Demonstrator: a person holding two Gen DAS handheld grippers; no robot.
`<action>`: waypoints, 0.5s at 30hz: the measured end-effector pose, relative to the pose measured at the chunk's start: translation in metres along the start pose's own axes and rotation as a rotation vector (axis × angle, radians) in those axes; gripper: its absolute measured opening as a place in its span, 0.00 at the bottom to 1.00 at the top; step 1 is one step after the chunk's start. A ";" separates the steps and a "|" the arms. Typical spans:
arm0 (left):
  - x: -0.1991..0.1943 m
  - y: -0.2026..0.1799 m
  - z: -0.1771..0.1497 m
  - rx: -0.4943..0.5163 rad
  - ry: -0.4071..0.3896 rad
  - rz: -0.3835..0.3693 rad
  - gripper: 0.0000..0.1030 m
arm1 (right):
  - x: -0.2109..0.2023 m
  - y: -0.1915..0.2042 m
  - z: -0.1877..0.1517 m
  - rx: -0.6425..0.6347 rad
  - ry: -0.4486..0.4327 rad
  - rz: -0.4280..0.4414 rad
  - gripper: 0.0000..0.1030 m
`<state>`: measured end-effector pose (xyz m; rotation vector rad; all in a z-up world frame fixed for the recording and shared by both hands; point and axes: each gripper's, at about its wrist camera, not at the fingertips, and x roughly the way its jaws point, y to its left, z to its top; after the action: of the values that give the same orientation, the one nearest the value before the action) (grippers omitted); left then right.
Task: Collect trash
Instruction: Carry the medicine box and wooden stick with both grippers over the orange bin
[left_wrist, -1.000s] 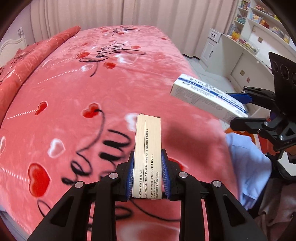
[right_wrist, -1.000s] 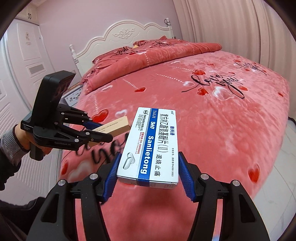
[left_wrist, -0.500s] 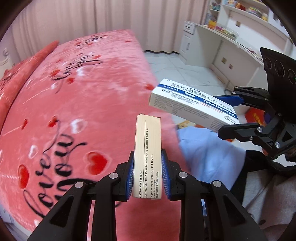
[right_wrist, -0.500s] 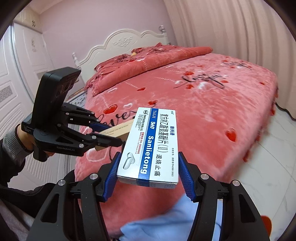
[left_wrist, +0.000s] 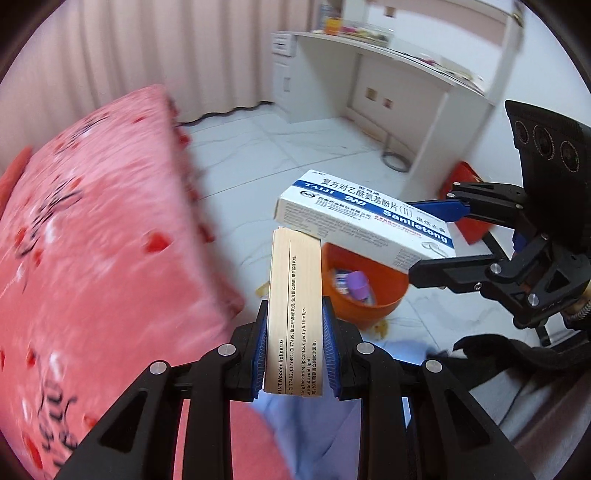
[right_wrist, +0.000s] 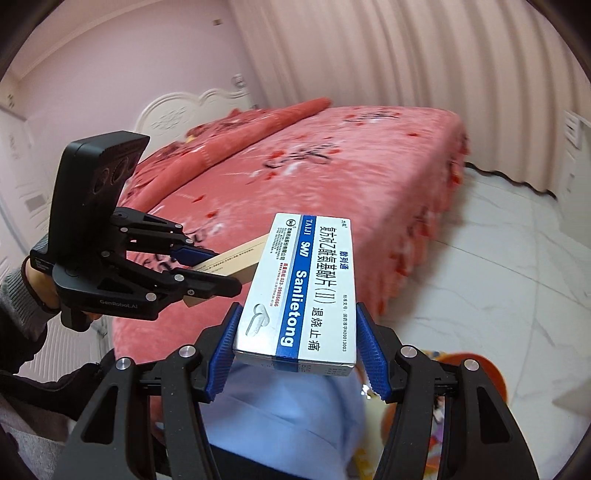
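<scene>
My left gripper (left_wrist: 294, 347) is shut on a narrow beige lipliner box (left_wrist: 293, 295), which stands up between the blue pads. My right gripper (right_wrist: 297, 354) is shut on a white and blue medicine box (right_wrist: 301, 291), held flat. In the left wrist view that medicine box (left_wrist: 365, 225) hangs to the right, above an orange bin (left_wrist: 364, 295) on the floor with trash inside. In the right wrist view the left gripper (right_wrist: 210, 266) and its beige box (right_wrist: 236, 258) sit to the left, and the bin's orange rim (right_wrist: 491, 373) shows at lower right.
A bed with a pink heart blanket (left_wrist: 92, 258) fills the left. White marble floor (left_wrist: 295, 155) stretches toward a white desk (left_wrist: 388, 81) and curtains. A light blue cloth (right_wrist: 288, 417) lies below the grippers. A person's hand in a grey sleeve (right_wrist: 22, 291) holds the left gripper.
Both grippers have swung away from over the bed toward the floor, each keeping its box. The orange bin has come into view below the boxes.
</scene>
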<state>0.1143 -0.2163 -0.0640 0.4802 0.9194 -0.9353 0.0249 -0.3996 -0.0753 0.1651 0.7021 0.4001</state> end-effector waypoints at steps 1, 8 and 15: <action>0.007 -0.006 0.007 0.015 0.003 -0.011 0.27 | -0.005 -0.006 -0.003 0.009 -0.004 -0.013 0.58; 0.057 -0.041 0.045 0.087 0.026 -0.101 0.27 | -0.041 -0.069 -0.031 0.122 -0.024 -0.115 0.58; 0.118 -0.071 0.072 0.115 0.081 -0.170 0.27 | -0.060 -0.131 -0.062 0.234 -0.018 -0.210 0.58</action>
<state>0.1194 -0.3603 -0.1219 0.5468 0.9945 -1.1348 -0.0181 -0.5429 -0.1232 0.3125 0.7396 0.1148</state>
